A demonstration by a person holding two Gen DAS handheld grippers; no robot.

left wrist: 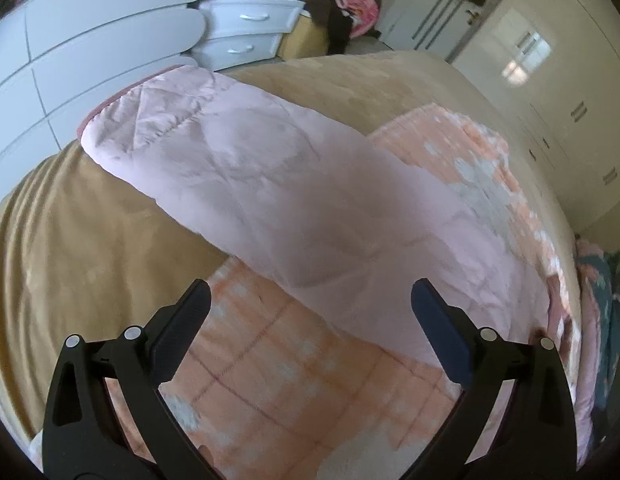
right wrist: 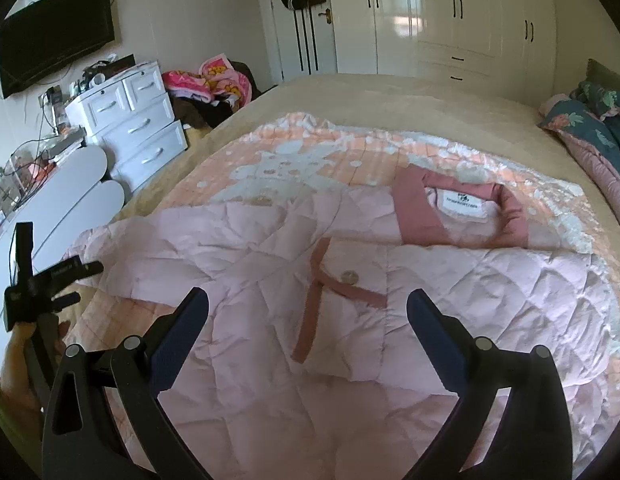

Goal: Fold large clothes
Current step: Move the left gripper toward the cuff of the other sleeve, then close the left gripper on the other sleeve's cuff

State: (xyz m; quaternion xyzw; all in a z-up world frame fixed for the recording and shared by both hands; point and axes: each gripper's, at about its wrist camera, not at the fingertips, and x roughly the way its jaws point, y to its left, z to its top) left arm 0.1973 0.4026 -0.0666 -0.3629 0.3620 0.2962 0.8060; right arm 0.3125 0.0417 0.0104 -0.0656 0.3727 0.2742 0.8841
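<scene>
A pale pink quilted jacket (right wrist: pixel 350 312) with a dusty-rose collar (right wrist: pixel 414 208) and a pocket trim lies spread on the bed. Its sleeve (left wrist: pixel 245 184) stretches out to the left. My left gripper (left wrist: pixel 310 300) is open and empty, hovering over the near part of the sleeve. My right gripper (right wrist: pixel 307 304) is open and empty above the jacket's front, near a button (right wrist: pixel 350 277). The left gripper also shows in the right wrist view (right wrist: pixel 49 280), held by a hand at the jacket's left.
An orange-and-white patterned blanket (right wrist: pixel 293 152) lies under the jacket on a tan bedspread (left wrist: pixel 89 240). White drawers (right wrist: pixel 137 128) and a pile of pink clothes (right wrist: pixel 213 80) stand left of the bed. Dark floral pillows (right wrist: pixel 590 120) lie at the right.
</scene>
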